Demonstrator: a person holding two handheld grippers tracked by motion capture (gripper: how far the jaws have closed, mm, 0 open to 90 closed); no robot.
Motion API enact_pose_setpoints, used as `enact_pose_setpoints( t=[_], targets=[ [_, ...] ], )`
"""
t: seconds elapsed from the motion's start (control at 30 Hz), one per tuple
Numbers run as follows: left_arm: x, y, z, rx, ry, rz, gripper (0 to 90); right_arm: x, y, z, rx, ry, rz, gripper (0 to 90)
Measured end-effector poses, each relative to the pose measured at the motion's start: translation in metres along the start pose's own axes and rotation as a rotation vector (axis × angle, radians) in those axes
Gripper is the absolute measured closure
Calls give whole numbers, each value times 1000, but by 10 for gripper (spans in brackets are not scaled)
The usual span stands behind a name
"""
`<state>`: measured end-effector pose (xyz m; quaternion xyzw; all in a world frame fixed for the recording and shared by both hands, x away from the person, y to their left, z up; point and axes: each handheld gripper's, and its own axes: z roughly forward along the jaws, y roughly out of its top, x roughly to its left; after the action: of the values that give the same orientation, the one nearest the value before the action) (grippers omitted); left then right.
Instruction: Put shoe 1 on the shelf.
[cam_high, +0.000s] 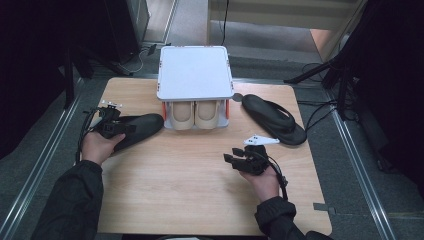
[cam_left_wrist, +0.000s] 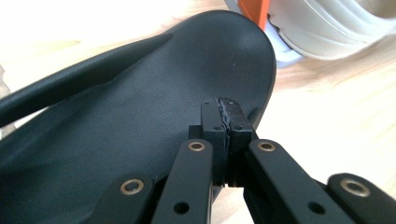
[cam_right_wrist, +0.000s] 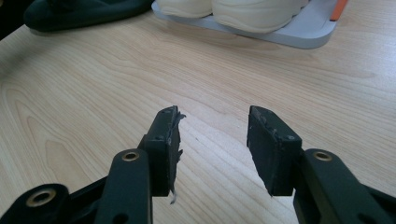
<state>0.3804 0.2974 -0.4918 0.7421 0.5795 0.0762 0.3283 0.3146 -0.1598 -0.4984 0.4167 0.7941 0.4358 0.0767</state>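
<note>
A black flip-flop sandal (cam_high: 145, 126) lies on the left of the wooden table (cam_high: 190, 195), its toe near the shoe rack. My left gripper (cam_high: 131, 128) sits over it with its jaws shut; in the left gripper view the closed tips (cam_left_wrist: 226, 108) hover above the sandal's footbed (cam_left_wrist: 140, 121) with nothing seen between them. A second black sandal (cam_high: 276, 119) lies at the right of the rack. My right gripper (cam_high: 230, 159) is low over bare wood in the front middle, open and empty (cam_right_wrist: 212, 130).
A white two-tier rack (cam_high: 195, 72) with orange posts stands at the table's back middle, with a pair of beige shoes (cam_high: 195, 114) on its lower shelf (cam_right_wrist: 303, 37). Dark stands and cables surround the table on the floor.
</note>
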Motion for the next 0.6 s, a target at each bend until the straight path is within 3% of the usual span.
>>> enact_pose_setpoints(
  t=[0.27,0.6],
  targets=[
    [-6,-11,-6,-8,-18,2,900,-1,1,2,-3,4,-4,543],
    [-19,-20,-36,-97,-8,24,900,-3,2,1,-5,-3,6,544]
  ],
)
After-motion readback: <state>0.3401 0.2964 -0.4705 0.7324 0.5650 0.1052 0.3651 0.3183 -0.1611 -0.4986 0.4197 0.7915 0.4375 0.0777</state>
